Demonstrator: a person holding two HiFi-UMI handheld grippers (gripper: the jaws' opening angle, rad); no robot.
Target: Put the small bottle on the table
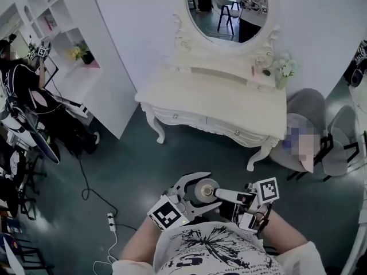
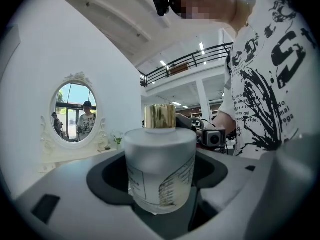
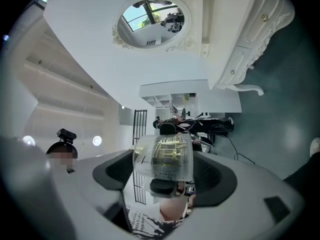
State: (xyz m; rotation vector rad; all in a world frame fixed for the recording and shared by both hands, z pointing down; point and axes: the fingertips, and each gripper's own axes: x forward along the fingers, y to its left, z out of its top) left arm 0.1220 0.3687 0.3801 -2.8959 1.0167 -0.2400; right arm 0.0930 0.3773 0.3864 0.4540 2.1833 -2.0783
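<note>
Transport looks like the step in hand. Left gripper (image 1: pixel 198 192) is clenched on the small frosted bottle (image 2: pixel 160 171), gold cap (image 2: pixel 160 116) up. It is held close to the person's chest and well apart from the dressing table's tabletop (image 1: pixel 229 105). Right gripper (image 1: pixel 222 195) has its jaws either side of the same bottle; whether they press it I cannot tell. Best to keep the bottle upright on the approach and pick a bare patch clear of the flowers (image 1: pixel 285 67) beside the mirror (image 1: pixel 223 10). Then lower until the base sits flat, and only then release.
</note>
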